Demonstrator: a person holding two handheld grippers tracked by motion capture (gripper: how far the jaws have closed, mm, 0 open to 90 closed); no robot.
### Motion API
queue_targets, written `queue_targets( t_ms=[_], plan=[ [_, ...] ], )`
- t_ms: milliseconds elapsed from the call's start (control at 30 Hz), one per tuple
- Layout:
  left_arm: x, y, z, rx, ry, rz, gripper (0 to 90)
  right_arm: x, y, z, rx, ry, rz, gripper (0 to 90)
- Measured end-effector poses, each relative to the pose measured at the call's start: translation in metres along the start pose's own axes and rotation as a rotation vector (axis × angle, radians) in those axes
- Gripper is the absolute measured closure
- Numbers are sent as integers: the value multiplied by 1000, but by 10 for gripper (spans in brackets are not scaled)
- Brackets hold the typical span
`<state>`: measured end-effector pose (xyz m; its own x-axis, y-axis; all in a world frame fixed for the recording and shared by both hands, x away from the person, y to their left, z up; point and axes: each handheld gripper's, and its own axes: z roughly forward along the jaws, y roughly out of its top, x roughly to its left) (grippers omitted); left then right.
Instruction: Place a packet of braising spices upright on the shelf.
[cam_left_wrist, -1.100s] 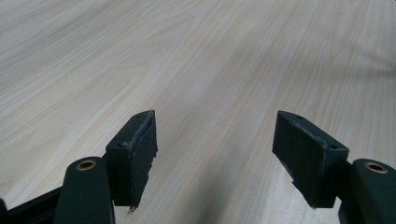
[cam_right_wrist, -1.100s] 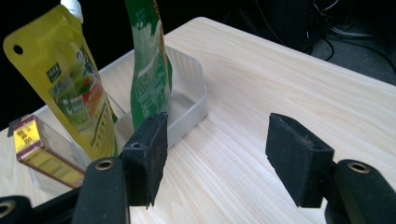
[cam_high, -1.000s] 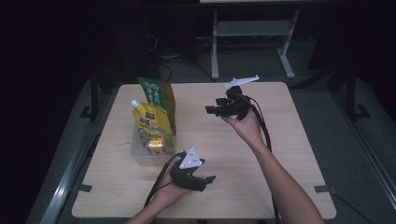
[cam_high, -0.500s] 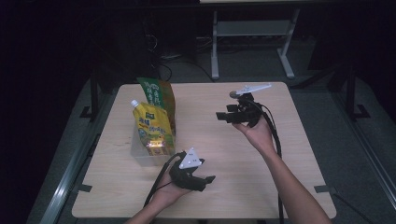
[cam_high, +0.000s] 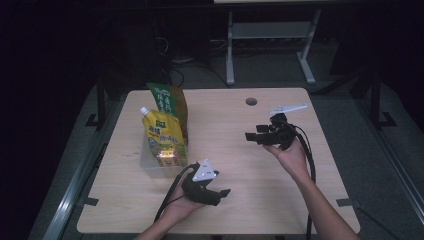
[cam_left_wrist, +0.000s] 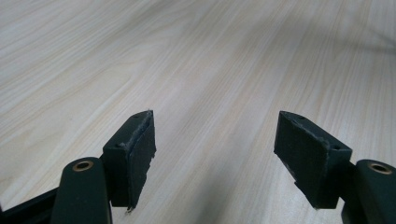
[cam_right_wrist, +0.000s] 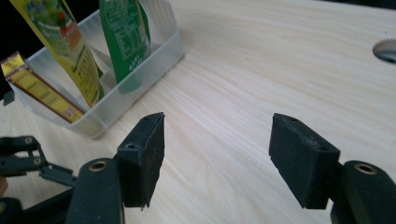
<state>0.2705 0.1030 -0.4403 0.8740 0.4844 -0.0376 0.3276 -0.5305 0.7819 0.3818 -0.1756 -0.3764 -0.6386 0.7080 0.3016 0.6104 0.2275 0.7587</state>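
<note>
A clear plastic bin (cam_high: 150, 167) stands on the left half of the wooden table (cam_high: 240, 210). It holds a yellow spout pouch (cam_high: 162, 135), a green packet (cam_high: 167, 102) and a small gold and red packet (cam_high: 167, 159). My left gripper (cam_high: 222, 192) rests low at the table's front, just right of the bin, jaws open and empty over bare wood (cam_left_wrist: 215, 135). My right gripper (cam_high: 252, 136) hovers over the right half of the table and points left toward the bin, open with nothing between its jaws (cam_right_wrist: 217, 140). The bin (cam_right_wrist: 140, 70) lies ahead and to the left in the right gripper view.
A round cable hole (cam_high: 251, 101) sits in the tabletop near the far edge. Beyond the table stand a white frame (cam_high: 270, 35) and dark floor. Cables trail from both grippers toward the person. Bare wood lies between the two grippers.
My right gripper has moved to the right, lower and nearer to the person, still open and empty. My left gripper has stayed where it was.
</note>
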Motion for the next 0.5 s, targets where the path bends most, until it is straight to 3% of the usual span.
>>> queue_targets(
  t_ms=[500],
  plan=[
    [1, -1, -3, -4, 4, -1, 282, -12, -44, -16, 9, 11, 64, 338]
  ],
)
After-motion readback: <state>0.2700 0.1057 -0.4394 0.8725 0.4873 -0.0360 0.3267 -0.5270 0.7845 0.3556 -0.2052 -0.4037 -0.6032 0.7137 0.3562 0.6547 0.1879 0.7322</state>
